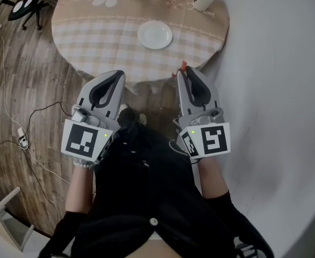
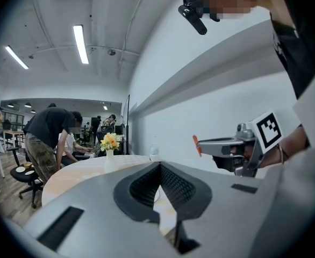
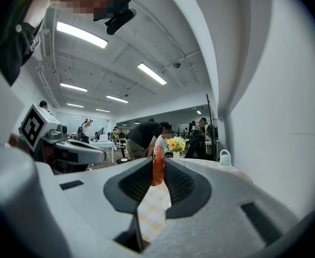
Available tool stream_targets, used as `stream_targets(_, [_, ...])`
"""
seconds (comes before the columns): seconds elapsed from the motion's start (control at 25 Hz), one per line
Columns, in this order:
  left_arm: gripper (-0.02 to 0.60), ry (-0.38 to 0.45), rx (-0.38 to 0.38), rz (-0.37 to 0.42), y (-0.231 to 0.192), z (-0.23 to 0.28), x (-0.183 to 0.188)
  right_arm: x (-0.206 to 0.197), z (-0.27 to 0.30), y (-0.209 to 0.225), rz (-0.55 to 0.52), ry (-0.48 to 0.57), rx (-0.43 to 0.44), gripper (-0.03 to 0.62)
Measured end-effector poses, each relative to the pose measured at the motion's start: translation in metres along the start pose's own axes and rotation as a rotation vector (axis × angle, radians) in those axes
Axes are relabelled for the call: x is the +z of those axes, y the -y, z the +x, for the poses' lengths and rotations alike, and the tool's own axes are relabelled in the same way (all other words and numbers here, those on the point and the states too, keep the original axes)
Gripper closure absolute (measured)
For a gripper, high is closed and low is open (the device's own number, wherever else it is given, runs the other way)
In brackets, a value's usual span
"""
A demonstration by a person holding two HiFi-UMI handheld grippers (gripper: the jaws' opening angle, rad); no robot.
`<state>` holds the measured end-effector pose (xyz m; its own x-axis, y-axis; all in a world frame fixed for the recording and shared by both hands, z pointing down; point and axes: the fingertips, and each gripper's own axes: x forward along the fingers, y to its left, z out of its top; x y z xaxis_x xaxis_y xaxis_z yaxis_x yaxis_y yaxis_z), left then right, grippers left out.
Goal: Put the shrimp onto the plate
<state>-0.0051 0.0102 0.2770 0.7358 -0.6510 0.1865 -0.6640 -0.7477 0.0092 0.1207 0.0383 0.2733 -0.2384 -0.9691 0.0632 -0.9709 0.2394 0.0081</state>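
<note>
The right gripper (image 1: 185,72) pinches the orange shrimp (image 1: 184,65) at its jaw tips, near the table (image 1: 93,31) edge — the plate (image 1: 155,35) lies well apart. The left gripper (image 1: 116,75) is closed, empty.

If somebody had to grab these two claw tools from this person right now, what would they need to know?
Left gripper: jaws together, empty, near the table's front edge.
Right gripper: clamped on the orange shrimp at its tips.
Plate: white, bare, on the table ahead of both grippers.
Done: shrimp is in the grip.
Left: carry it over the plate, lower it, let go.
</note>
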Motion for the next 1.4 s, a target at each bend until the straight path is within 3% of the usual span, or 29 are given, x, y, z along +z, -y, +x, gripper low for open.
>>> stream_targets(0.16, [0.580, 0.032, -0.035, 0.014, 0.002, 0.005, 0.004, 0.007, -0.001, 0.005, -0.006, 0.016, -0.022, 0.543])
stream_targets(0.32, [0.580, -0.008, -0.072, 0.009, -0.002, 0.013, -0.002, 0.010, 0.006, 0.013, -0.015, 0.015, -0.049, 0.543])
stream_targets(0.64, [0.580, -0.001, -0.119, 0.011, -0.026, 0.045, 0.008, 0.014, 0.036, 0.025, -0.041, 0.000, -0.089, 0.543])
stream_targets(1.4, [0.580, 0.009, -0.191, 0.006, -0.115, 0.108, 0.021, 0.011, 0.139, 0.033, -0.027, -0.036, -0.146, 0.543])
